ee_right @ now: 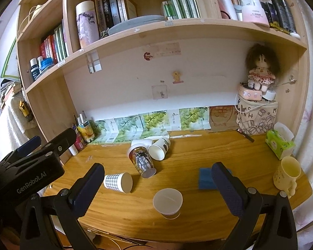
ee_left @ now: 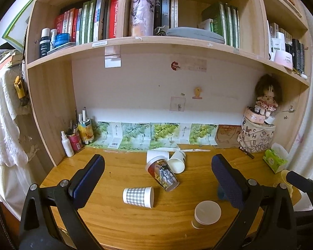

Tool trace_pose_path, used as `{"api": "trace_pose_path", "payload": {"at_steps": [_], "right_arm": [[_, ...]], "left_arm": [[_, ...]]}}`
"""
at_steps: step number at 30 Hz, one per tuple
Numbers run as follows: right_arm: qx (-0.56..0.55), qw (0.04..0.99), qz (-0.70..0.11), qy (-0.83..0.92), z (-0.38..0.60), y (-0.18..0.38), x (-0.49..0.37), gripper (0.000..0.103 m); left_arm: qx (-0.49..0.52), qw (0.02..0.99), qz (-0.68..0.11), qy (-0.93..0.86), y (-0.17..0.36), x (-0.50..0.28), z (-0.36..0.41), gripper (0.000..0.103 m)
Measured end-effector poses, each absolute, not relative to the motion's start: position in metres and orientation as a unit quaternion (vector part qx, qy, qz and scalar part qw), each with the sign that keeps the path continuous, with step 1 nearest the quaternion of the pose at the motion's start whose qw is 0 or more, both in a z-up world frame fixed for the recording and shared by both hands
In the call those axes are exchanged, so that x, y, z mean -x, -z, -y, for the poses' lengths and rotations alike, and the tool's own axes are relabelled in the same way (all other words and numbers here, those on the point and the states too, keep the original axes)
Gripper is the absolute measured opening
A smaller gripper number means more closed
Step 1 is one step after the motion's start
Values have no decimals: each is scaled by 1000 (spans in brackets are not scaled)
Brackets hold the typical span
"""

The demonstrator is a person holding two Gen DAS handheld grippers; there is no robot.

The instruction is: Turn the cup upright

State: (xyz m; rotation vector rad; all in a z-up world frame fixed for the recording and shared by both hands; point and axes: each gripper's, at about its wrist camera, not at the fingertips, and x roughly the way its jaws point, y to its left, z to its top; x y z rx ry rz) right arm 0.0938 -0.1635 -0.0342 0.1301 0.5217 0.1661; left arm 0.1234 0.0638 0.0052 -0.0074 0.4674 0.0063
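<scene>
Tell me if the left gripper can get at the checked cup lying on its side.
Probably yes. The left gripper is open, and the checked cup lies on bare desk just ahead between its fingers, apart from the other cups; nothing blocks it.

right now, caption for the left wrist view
Open left gripper hovers above a desk of paper cups: checked cup on its side, brown cup inverted.
</scene>
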Motion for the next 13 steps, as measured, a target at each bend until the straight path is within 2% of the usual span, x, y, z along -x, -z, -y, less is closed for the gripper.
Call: {"api": "trace_pose_path", "payload": {"at_steps": [13], "right_arm": [[-67, 957, -270, -86, 166, 37, -93, 103]], "left_arm": [[7, 970, -244, -7, -2, -122, -62, 102]]}}
